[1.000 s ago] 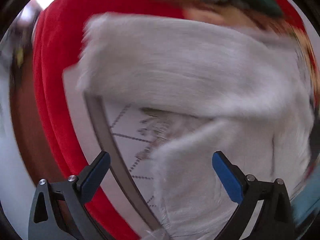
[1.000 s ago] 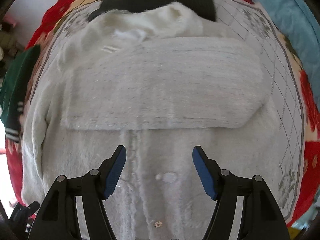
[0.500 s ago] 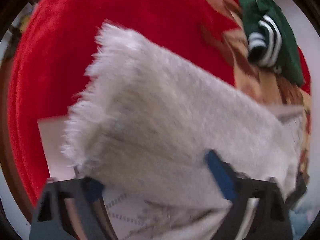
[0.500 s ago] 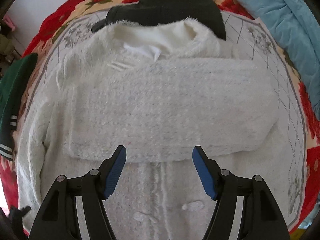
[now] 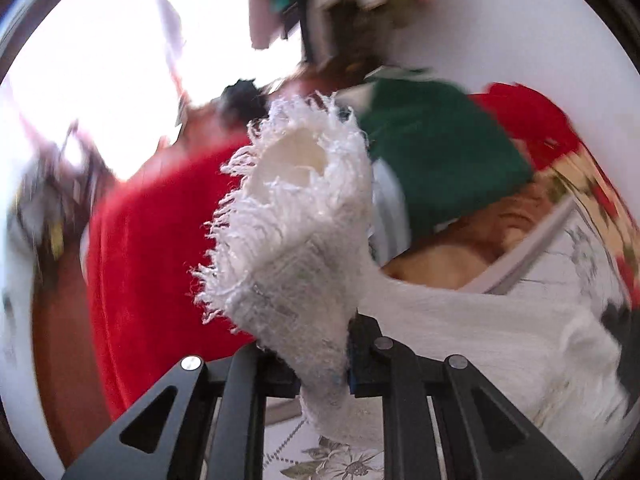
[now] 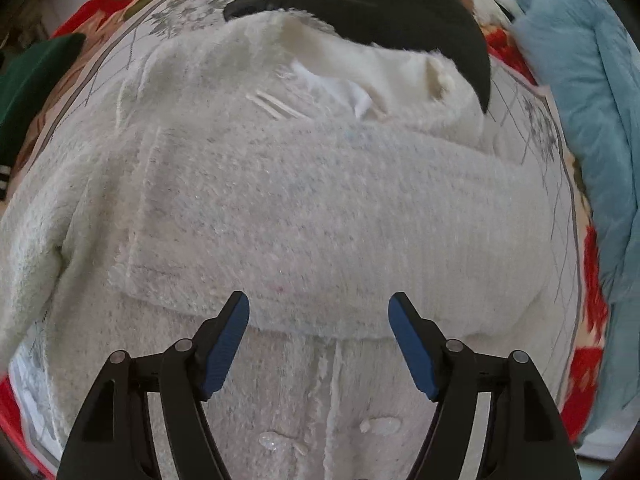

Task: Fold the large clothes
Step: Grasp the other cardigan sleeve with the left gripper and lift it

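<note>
Left tool point(image 5: 324, 376): clamped on the fringed sleeve cuff point(image 5: 296, 208) of the white fuzzy cardigan point(image 6: 280, 216), raised, with the green garment point(image 5: 436, 152) beyond. Right tool point(image 6: 319, 344): spread wide, holding nothing, above the cardigan spread on the bed point(image 6: 560, 152), one sleeve folded across its chest; black garment point(image 6: 400, 4) at the collar, blue blanket point(image 6: 592, 100) farther right.

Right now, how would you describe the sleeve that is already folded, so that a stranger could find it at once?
Find the big fluffy white cardigan spread on the flowered bedspread. One sleeve lies flat across its chest, just beyond the open right gripper. Unlike the other sleeve, which the left gripper has pinched at the cuff, nothing holds it.
</note>
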{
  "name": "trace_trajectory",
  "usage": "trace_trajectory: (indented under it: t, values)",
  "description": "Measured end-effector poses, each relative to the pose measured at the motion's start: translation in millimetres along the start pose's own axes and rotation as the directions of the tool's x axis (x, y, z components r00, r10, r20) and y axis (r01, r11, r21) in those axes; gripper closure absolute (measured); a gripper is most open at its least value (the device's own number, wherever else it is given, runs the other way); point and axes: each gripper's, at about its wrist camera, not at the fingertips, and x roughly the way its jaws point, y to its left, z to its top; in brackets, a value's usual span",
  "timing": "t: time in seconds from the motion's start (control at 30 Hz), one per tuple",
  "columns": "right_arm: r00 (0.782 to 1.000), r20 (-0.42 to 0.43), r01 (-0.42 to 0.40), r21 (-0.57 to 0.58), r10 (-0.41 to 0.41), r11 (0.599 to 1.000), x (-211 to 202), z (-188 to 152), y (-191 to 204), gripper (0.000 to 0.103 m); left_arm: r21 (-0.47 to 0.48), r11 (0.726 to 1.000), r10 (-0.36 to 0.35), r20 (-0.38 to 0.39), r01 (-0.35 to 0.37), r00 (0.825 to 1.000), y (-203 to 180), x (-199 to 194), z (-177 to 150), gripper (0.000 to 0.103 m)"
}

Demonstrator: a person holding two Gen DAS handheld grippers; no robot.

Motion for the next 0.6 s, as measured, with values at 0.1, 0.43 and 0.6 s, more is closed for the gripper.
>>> trace_trajectory:
  t: [0.1,0.43,0.6]
  values:
    - [0.999,-0.012,-0.038,0.011,0.038,0.999,-0.9,7.3,-5.9,0.029,0.16,0.987,-0.013,0.068,0.002,0.998,-40.0,-26.2,4.1,0.092]
    - [0.989,0.0,-0.143,0.246,0.148,0.959,-6.7,3.0,-120.6,0.029,0.524,0.822,-0.26,-0.007,0.225,0.966,-198.0,-105.1,-61.6,0.092]
    - [0.993,-0.035,-0.086,0.418,0.11,0.904,6.2,-24.2,-231.4,0.029,0.618,0.679,-0.354,-0.198,0.397,0.914,-301.0,-142.0,-144.6,0.092]
